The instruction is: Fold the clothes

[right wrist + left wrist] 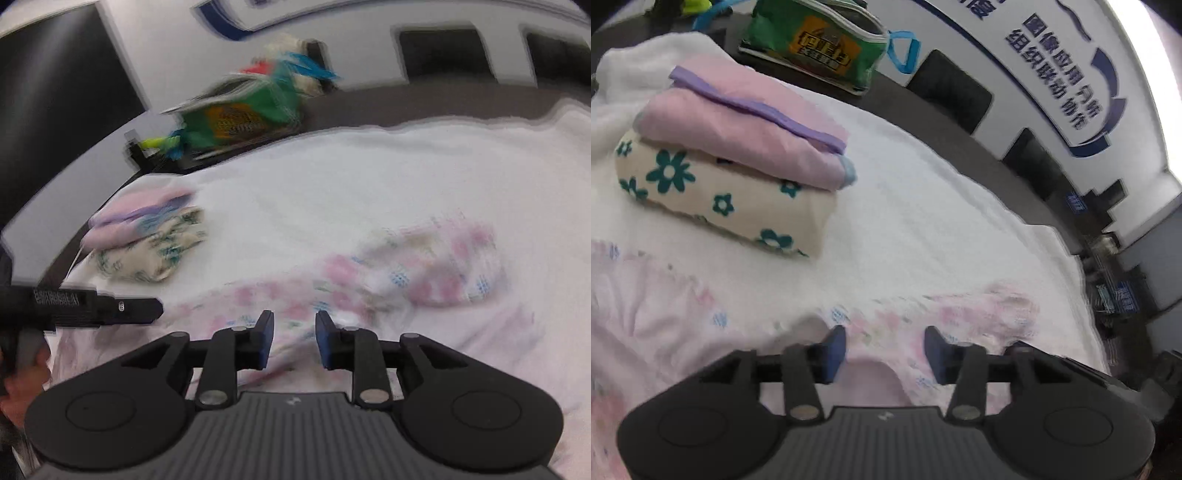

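Where the white fluffy cloth (923, 206) covers the dark desk (912, 107), items run left to right as follows. Far left: a stack of two folded garments, a cream piece with teal flower print (713, 199) below and a pink piece with purple trim (746, 125) resting on top of it. Behind the stack, on bare desk: a green zip bag with an orange label (812, 44), blue straps beside it. Near edge, spanning the width: a pale pink floral-print garment (964, 314), unfolded and rumpled, lying flat on the cloth; blur hides its exact outline. Left tongs (884, 350): fingers apart, poised over the garment's upper hem, nothing between them. Right tongs (293, 338): fingers apart with a narrower gap, over the same garment (436, 266), gripping nothing. Right-hand view, far left: the left tool's black body, and part of a hand (22, 384) holding it.
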